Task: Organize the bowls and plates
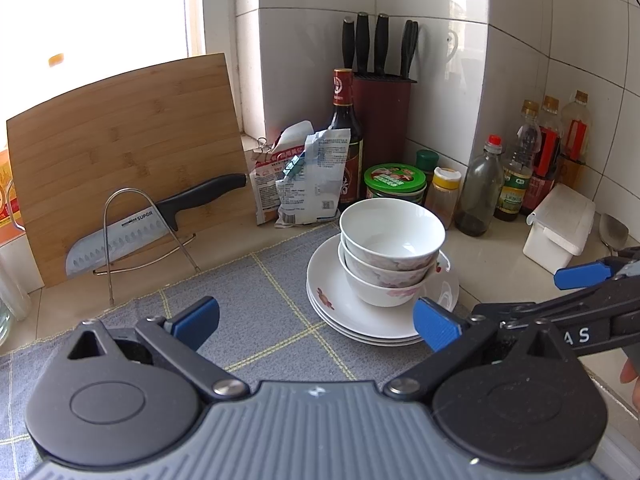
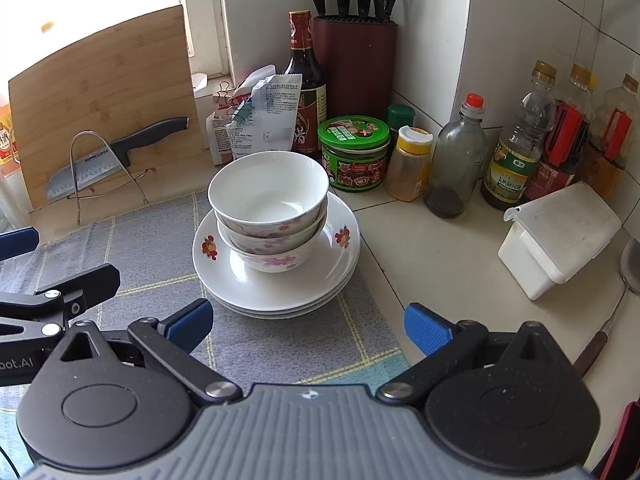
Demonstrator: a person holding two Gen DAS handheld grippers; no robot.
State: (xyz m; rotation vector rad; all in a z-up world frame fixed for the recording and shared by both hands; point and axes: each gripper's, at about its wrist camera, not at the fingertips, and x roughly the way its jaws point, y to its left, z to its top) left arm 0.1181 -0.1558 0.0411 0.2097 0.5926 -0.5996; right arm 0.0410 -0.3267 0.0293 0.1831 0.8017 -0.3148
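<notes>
- The left gripper [image 1: 316,326] was spread wide and held nothing; its blue pads [image 1: 198,320] hung over the grey checked mat [image 1: 260,320], on the near side of the dishes.
- The right gripper [image 2: 308,326] was likewise spread wide and empty, just on the near side of the plates [image 2: 280,284].
- Three white plates with red flower prints lay stacked on the far right part of the mat, at its edge beside the bare countertop [image 2: 440,248].
- Three white bowls [image 2: 270,204] with pink blossoms sat nested upright on the top plate, a little to the far side of its middle.
- Just beyond the stack stood a green-lidded jar [image 2: 354,152], a yellow-capped spice jar [image 2: 412,164] and a red-capped glass bottle [image 2: 456,160].
- A dark sauce bottle [image 2: 304,80] and a maroon knife block [image 2: 356,64] stood in the far corner against the tiles.
- At far left a bamboo cutting board [image 1: 128,152] leaned upright, with a black-handled knife [image 1: 152,220] resting across a wire rack [image 1: 132,240] before it.
- A white lidded box [image 2: 556,240] sat on the counter to the right, well apart from the plates.
</notes>
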